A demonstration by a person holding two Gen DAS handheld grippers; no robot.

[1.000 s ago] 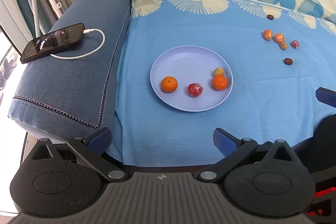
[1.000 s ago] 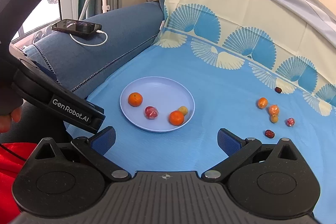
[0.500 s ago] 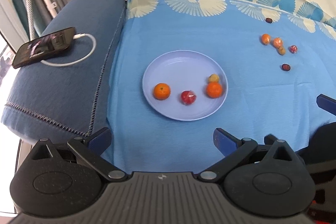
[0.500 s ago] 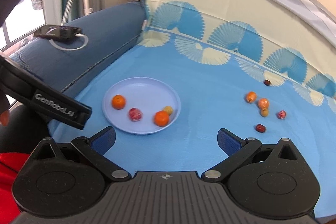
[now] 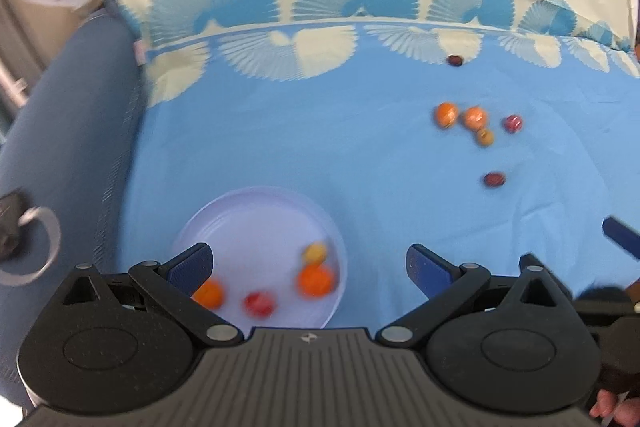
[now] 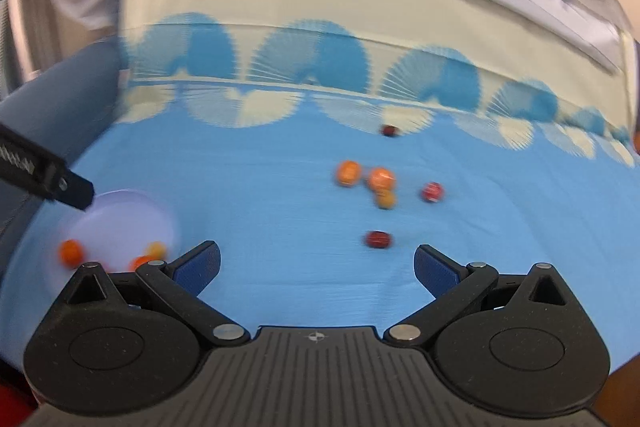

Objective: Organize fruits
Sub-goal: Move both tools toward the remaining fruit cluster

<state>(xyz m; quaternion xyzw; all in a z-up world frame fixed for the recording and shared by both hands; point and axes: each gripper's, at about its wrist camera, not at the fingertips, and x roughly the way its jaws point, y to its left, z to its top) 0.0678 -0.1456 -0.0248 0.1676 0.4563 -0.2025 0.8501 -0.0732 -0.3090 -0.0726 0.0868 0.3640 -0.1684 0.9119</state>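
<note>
Blue-padded left gripper (image 5: 309, 263) over plate (image 5: 256, 215), fingers wide, empty | right gripper (image 6: 317, 263) likewise, facing loose fruits (image 6: 380, 187)

blurred white lettering on the left tool (image 6: 44, 173), perhaps a brand, nothing legible

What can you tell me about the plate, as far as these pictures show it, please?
The plate is round, shallow and pale lavender, plastic by its look, lying flat on the blue cloth near the denim-blue cushion. It holds four small fruits: two orange, one red, one yellowish, all blurred. In the left wrist view its near edge is hidden behind the open left gripper; in the right wrist view it sits far left, partly covered.
</note>
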